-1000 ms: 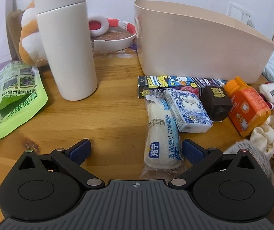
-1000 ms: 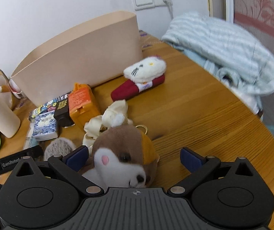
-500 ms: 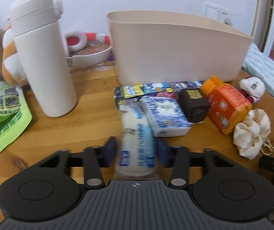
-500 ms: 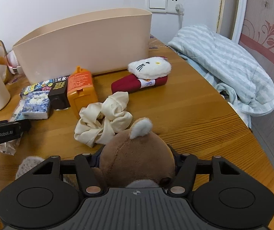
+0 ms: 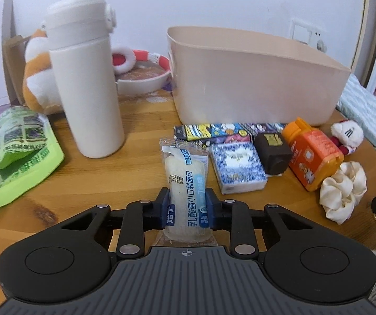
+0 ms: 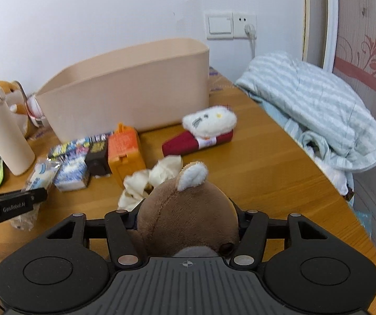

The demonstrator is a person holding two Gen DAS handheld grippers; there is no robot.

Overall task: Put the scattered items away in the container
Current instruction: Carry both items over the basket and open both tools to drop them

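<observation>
Container (image 5: pixel 253 78): one; two grippers, one bread packet (image 5: pixel 186 183), one plush (image 6: pixel 185 218).

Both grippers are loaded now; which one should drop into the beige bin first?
Left, probably. The left gripper grips the bread packet, with the beige bin straight ahead. The right gripper holds the brown plush, and the bin lies off to its left.

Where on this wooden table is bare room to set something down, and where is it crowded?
Bare wood lies between the white bottle and the bread packet, and between the kitty pencil case and the striped bedding. The strip in front of the beige container is crowded with boxes.
</observation>
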